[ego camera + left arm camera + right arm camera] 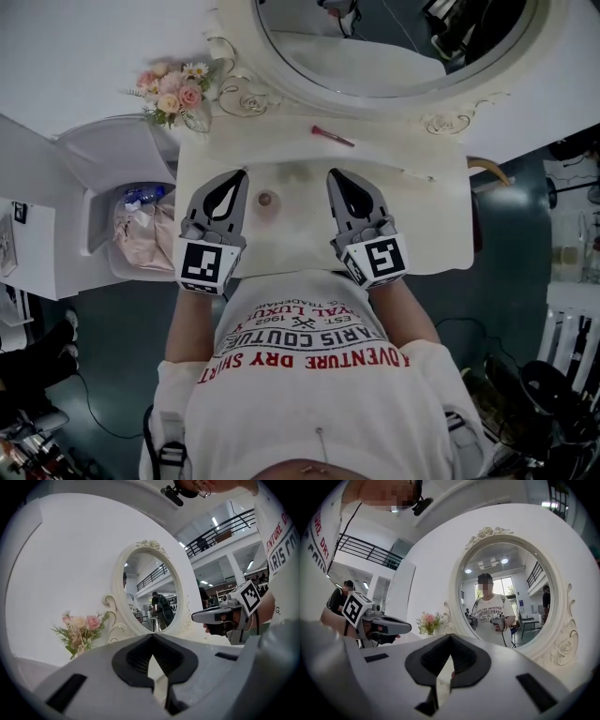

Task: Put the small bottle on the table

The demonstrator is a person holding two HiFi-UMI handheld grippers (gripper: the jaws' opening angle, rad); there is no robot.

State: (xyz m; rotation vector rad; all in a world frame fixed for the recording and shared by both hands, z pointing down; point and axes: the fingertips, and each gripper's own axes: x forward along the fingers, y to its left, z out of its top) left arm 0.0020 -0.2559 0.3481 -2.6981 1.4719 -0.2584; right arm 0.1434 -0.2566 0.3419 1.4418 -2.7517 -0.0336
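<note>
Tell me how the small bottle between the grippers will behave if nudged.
The small bottle looks tiny, so probably light and easily knocked. It seems upright on the smooth table, so a push may slide or tip it. Its round outline suggests rolling once down.

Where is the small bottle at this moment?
In the head view, the small bottle sits on the table between the left gripper and the right gripper, nearer the left one, in front of the mirror.

Left gripper [151,644]: 2 jaws together (tips touching), facing mirror [152,592].
</note>
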